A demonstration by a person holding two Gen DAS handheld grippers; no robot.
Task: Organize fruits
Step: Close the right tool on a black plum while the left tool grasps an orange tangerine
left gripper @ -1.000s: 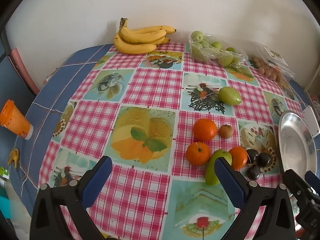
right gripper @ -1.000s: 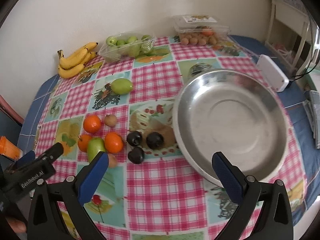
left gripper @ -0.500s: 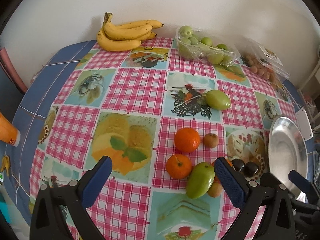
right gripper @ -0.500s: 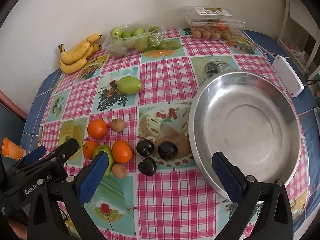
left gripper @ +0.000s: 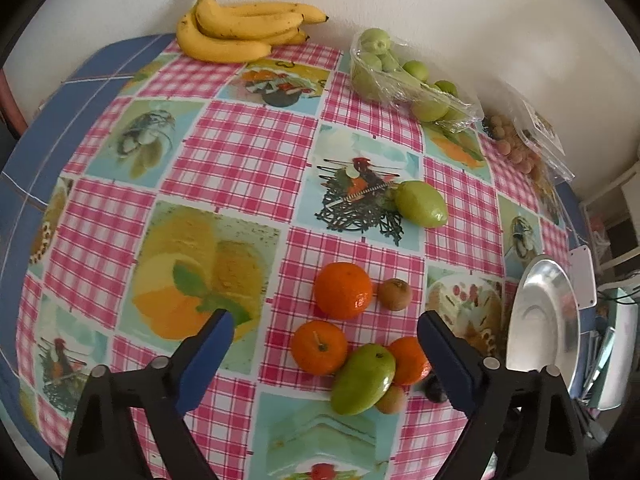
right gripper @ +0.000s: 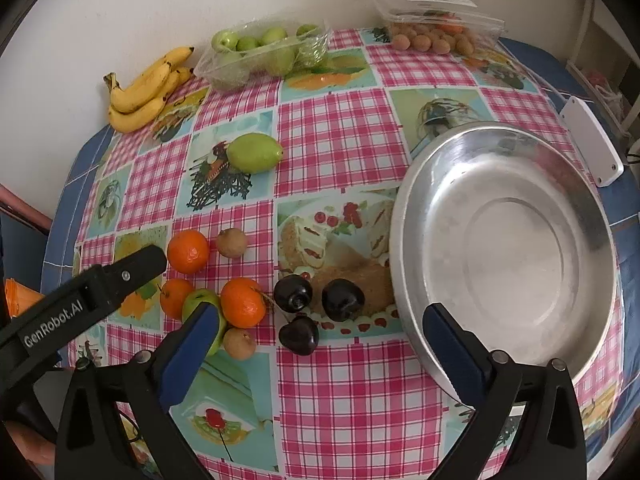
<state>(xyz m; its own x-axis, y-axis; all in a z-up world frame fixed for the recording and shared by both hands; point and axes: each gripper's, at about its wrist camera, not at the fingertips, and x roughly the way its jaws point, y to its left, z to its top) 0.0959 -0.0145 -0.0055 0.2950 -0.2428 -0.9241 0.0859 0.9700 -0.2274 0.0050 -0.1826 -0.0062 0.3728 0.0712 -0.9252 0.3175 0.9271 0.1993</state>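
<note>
Three oranges (left gripper: 343, 290) lie clustered with a green mango (left gripper: 363, 378) and two small brown fruits (left gripper: 395, 294) on the checked tablecloth. My left gripper (left gripper: 323, 322) hovers over this cluster, its jaws wide and closing, pads touching nothing. A second green mango (left gripper: 421, 203) lies farther back. My right gripper (right gripper: 320, 312) hangs above three dark fruits (right gripper: 293, 293) beside the steel bowl (right gripper: 500, 248); its jaws are also closing, with nothing gripped. The left gripper's black finger (right gripper: 120, 276) shows at the left of the right wrist view.
Bananas (left gripper: 240, 28) and a wrapped tray of green apples (left gripper: 400, 76) sit by the wall. A clear box of small brown fruits (right gripper: 436, 32) is at the back right. A white device (right gripper: 592, 140) lies beyond the bowl. An orange cup (right gripper: 20, 300) shows at the left edge.
Both grippers have come in closer over the fruit cluster, which now looks larger and lies between the left fingers. Both pairs of jaws have narrowed slightly.
</note>
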